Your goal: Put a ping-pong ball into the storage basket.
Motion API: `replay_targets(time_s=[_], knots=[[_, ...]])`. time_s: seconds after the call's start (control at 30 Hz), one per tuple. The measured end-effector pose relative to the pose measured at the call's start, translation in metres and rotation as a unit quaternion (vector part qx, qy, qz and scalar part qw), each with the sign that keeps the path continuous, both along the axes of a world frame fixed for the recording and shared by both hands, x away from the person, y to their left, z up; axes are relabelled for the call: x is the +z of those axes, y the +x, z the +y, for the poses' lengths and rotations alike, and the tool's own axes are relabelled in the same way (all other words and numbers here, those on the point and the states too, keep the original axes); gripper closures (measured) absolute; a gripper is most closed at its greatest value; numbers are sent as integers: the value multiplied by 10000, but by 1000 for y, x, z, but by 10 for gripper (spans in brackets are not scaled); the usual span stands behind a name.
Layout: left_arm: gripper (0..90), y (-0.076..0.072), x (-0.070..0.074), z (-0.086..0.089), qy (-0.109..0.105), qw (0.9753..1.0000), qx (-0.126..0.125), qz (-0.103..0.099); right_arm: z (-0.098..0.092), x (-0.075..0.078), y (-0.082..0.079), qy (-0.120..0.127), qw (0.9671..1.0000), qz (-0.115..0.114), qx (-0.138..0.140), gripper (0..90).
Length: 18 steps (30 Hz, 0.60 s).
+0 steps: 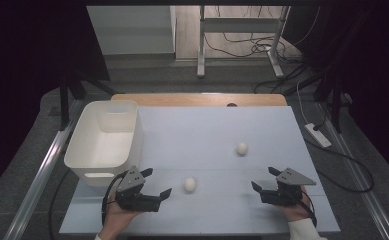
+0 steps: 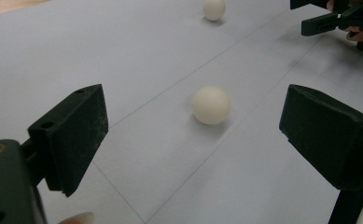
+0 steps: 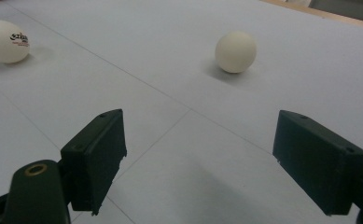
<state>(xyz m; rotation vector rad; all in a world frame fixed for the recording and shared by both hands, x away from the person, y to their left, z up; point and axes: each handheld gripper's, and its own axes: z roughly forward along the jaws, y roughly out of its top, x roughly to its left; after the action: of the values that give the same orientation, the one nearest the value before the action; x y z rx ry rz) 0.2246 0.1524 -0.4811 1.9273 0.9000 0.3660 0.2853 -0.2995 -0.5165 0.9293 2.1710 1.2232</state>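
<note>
While you hold both tools low at the near edge in the high view, your left gripper (image 1: 156, 182) and right gripper (image 1: 263, 179) both stand wide and empty; the near small white ball (image 1: 190, 184) lies between them on the pale blue table sheet (image 1: 192, 130), the far white ball (image 1: 242, 148) farther out, the white plastic bin (image 1: 105, 140) at your left. In the left gripper view, the near ball (image 2: 211, 105) sits ahead between the jaws, untouched. In the right gripper view, one ball (image 3: 4, 41) carries a small logo, too blurred to read; the other (image 3: 235, 51) shows none.
</note>
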Motion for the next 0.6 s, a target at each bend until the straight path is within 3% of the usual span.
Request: replay_targets(time_s=[0.6], knots=[[86, 13, 1, -22, -45, 9995, -226, 229, 0, 1, 0, 83, 10000, 19, 16, 175]])
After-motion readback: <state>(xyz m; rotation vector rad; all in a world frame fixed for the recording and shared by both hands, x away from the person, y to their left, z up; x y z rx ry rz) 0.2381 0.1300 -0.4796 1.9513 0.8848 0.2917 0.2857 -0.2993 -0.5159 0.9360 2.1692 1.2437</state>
